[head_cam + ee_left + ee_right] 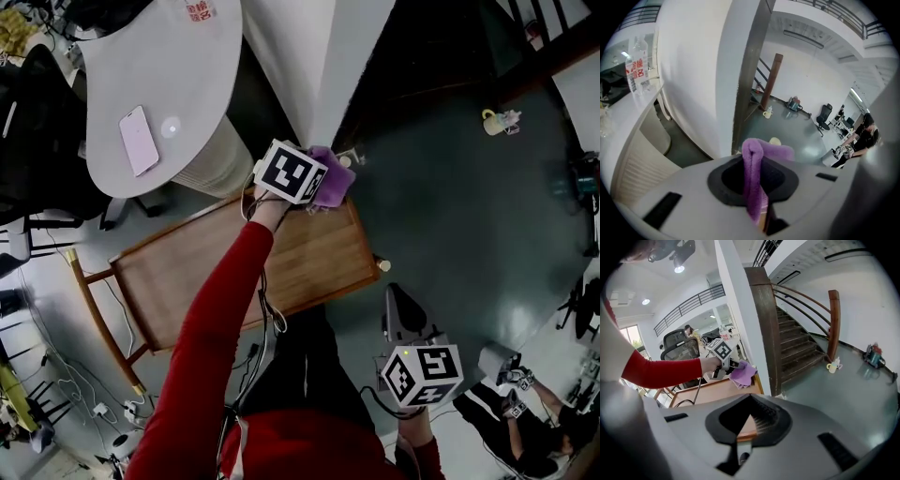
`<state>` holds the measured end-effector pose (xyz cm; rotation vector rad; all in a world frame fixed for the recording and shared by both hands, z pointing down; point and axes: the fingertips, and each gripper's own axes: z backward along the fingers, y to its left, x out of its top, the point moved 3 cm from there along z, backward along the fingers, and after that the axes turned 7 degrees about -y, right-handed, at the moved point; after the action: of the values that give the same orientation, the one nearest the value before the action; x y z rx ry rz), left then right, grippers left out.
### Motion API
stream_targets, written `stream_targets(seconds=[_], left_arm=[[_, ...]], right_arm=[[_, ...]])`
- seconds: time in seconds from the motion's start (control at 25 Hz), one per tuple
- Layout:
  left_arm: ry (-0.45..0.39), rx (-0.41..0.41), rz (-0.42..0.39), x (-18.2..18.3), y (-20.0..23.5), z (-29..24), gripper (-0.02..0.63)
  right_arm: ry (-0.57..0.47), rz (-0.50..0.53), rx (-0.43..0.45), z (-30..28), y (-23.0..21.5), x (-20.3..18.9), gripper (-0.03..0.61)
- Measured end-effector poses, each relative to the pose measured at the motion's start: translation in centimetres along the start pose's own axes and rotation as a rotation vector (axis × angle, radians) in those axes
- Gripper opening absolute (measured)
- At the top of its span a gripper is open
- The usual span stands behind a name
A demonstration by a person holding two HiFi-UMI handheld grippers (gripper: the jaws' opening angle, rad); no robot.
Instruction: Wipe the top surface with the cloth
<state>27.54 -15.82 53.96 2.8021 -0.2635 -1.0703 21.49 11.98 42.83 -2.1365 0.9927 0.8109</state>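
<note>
A purple cloth (pixel 336 176) lies bunched on the far right corner of the wooden table top (pixel 234 262). My left gripper (pixel 319 183) is shut on it, the marker cube just behind. In the left gripper view the cloth (pixel 753 178) stands folded and clamped between the jaws. My right gripper (pixel 398 305) hangs off the table's near right corner over the grey floor, with nothing in it. Its jaws look closed together in the right gripper view (pixel 749 420), which also shows the cloth (pixel 744 375) and the table (pixel 712 390) ahead.
A white rounded counter (pixel 178 84) carrying a pink phone (pixel 139 139) stands past the table's far left. A white pillar (pixel 319 56) and dark stairs (pixel 797 348) rise behind the cloth corner. A cup (pixel 497 120) sits on the floor; a person (pixel 525 422) sits low right.
</note>
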Motion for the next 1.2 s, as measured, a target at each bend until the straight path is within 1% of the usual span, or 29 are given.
stream_targets(seconds=[0.12, 0.24, 0.28, 0.32, 0.36, 0.4, 0.48, 0.52, 0.56, 0.64, 0.68, 0.76, 0.88, 1.04, 1.2], left_arm=[[-0.009, 0.02, 0.024, 0.3, 1.0, 0.6, 0.051], [-0.017, 0.038, 0.008, 0.4, 1.0, 1.3, 0.051], [-0.032, 0.045, -0.004, 0.8, 1.1, 2.0, 0.051], [-0.064, 0.052, -0.011, 1.4, 1.2, 3.2, 0.051], [-0.118, 0.055, -0.002, 2.2, 1.2, 4.7, 0.051], [-0.19, 0.051, 0.029, 3.3, 1.1, 6.5, 0.051], [-0.344, 0.016, 0.138, 5.6, 0.6, 9.4, 0.051], [-0.404, -0.011, 0.192, 6.6, 0.3, 10.3, 0.051], [-0.446, -0.04, 0.242, 7.4, -0.1, 10.6, 0.051], [-0.481, -0.093, 0.329, 8.0, -0.8, 9.8, 0.051], [-0.479, -0.109, 0.363, 8.0, -1.2, 9.0, 0.051], [-0.45, -0.116, 0.407, 7.3, -1.7, 7.1, 0.051], [-0.387, -0.08, 0.423, 5.2, -1.8, 4.7, 0.051], [-0.315, 0.01, 0.39, 2.3, -1.0, 3.1, 0.051], [-0.271, 0.151, 0.317, 0.0, 0.7, 3.1, 0.051]], right_arm=[[0.002, 0.008, 0.013, -0.1, 0.4, 0.2, 0.003], [0.005, 0.011, 0.023, -0.1, 0.4, 0.4, 0.003], [0.006, 0.012, 0.024, -0.2, 0.6, 0.6, 0.003], [0.008, 0.014, 0.024, -0.3, 0.9, 0.8, 0.003], [0.008, 0.016, 0.024, -0.4, 1.2, 1.1, 0.003], [0.007, 0.02, 0.024, -0.4, 1.4, 1.3, 0.003], [-0.002, 0.027, 0.026, -0.4, 1.4, 1.6, 0.003], [-0.007, 0.03, 0.029, -0.3, 1.4, 1.8, 0.003], [-0.011, 0.034, 0.031, -0.3, 1.4, 1.9, 0.003], [-0.016, 0.042, 0.038, -0.2, 1.4, 2.1, 0.003], [-0.016, 0.047, 0.042, -0.2, 1.5, 2.1, 0.003], [-0.013, 0.056, 0.05, -0.2, 1.8, 2.1, 0.003], [-0.004, 0.063, 0.053, -0.2, 2.1, 1.6, 0.003], [0.011, 0.075, 0.06, -0.5, 2.4, 1.1, 0.003], [0.033, 0.101, 0.088, -1.4, 2.6, 1.3, 0.003]])
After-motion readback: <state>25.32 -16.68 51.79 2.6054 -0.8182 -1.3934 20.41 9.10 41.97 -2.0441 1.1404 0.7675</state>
